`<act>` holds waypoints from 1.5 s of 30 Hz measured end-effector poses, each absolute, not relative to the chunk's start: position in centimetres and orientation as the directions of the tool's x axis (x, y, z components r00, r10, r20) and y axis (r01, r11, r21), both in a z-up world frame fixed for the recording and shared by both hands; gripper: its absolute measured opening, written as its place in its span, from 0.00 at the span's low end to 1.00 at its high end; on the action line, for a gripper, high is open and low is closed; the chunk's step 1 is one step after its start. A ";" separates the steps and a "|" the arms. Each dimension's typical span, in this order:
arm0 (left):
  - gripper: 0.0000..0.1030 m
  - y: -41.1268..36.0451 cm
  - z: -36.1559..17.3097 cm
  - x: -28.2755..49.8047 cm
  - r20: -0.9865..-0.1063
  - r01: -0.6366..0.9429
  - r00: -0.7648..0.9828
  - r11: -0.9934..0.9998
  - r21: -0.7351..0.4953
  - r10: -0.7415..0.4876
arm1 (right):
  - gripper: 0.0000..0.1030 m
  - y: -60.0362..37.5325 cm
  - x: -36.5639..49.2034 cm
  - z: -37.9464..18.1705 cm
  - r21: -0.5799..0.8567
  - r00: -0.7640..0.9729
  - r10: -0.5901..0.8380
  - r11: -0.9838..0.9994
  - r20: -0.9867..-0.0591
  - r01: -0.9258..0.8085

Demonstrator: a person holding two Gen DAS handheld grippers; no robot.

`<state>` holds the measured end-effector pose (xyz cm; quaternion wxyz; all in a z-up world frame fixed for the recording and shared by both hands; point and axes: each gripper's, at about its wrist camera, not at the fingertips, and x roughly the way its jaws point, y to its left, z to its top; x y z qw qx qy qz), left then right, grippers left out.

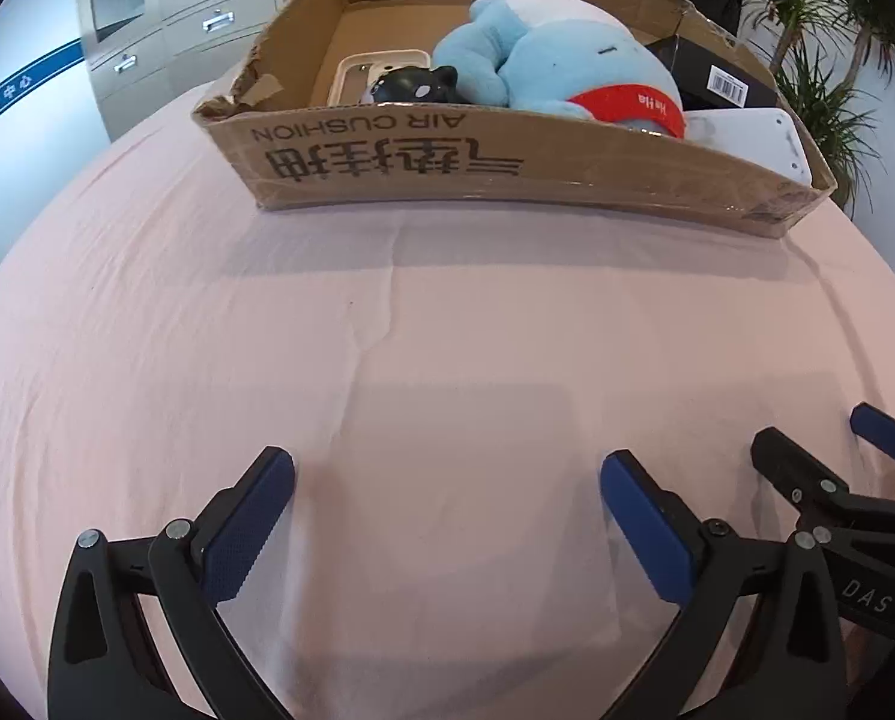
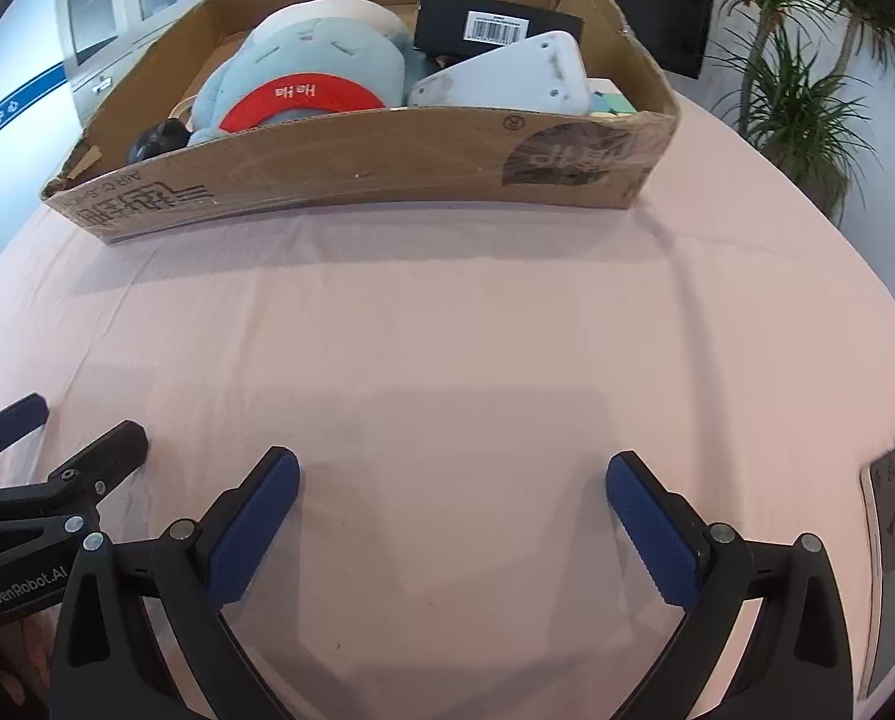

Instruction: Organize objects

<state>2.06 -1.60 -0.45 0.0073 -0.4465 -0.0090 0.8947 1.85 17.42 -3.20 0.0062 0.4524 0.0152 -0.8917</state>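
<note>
A shallow cardboard box (image 1: 507, 174) (image 2: 351, 168) stands at the far side of the pink-clothed table (image 1: 387, 330). Inside lie a blue plush toy with a red band (image 1: 567, 66) (image 2: 315, 72), a small black toy (image 1: 414, 86) (image 2: 156, 141), a beige tray (image 1: 363, 69), a black carton with a barcode (image 1: 717, 75) (image 2: 495, 24) and a white plastic piece (image 1: 753, 132) (image 2: 507, 81). My left gripper (image 1: 447, 480) hangs open over bare cloth, nothing between its fingers. My right gripper (image 2: 453, 480) is likewise open and empty, just right of the left one.
Grey cabinets (image 1: 165, 12) stand behind the table at the left, potted palms (image 1: 831, 60) (image 2: 795, 78) at the right. A flat grey item with dark print (image 2: 894, 540) lies at the table's right edge. Green blocks (image 2: 612, 103) peek out at the box's right end.
</note>
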 end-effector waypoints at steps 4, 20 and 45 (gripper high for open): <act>0.99 -1.7 -0.2 2.4 -0.799 0.003 -0.601 -1.000 -0.022 0.016 | 1.00 17.5 2.3 -3.2 -0.023 -0.590 0.013 -1.000 -0.807 0.009; 0.99 -1.4 -0.3 2.4 -0.800 0.003 -0.600 -1.000 -0.021 0.015 | 1.00 17.5 2.3 -3.1 -0.024 -0.590 0.014 -1.000 -0.807 0.009; 0.99 -1.3 -0.6 2.0 -0.800 0.007 -0.600 -1.000 -0.021 0.012 | 1.00 17.5 2.3 -3.1 -0.024 -0.589 0.013 -1.000 -0.808 0.010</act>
